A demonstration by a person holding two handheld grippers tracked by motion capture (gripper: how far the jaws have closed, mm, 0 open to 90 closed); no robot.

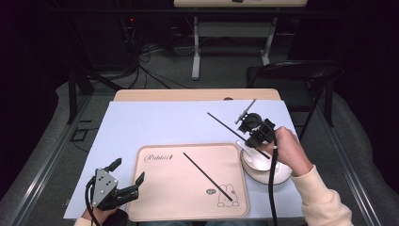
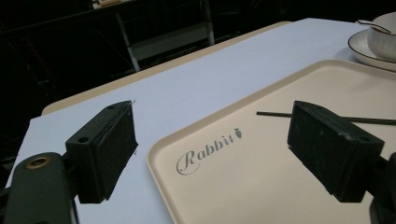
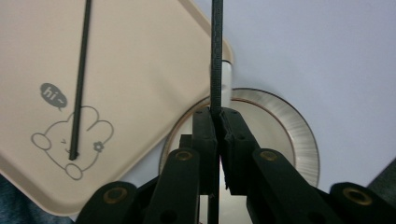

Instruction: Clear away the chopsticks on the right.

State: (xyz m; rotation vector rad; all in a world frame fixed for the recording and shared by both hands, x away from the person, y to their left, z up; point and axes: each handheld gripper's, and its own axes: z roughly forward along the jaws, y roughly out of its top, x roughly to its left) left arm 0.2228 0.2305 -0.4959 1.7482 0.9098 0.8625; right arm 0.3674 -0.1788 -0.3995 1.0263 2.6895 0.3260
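Observation:
A beige tray printed with "Rabbit" and a cartoon rabbit lies at the table's front. One black chopstick rests diagonally on it, also seen in the left gripper view and the right gripper view. My right gripper is shut on a second black chopstick, held above the white bowl; that chopstick runs straight out from the closed jaws of the right gripper. My left gripper is open at the tray's front left corner, its jaws wide apart with nothing between them.
The bowl stands on a white plate with a dark rim, right of the tray; a white spoon handle pokes out toward the tray. A pale blue mat covers the table. A black chair stands behind the far right corner.

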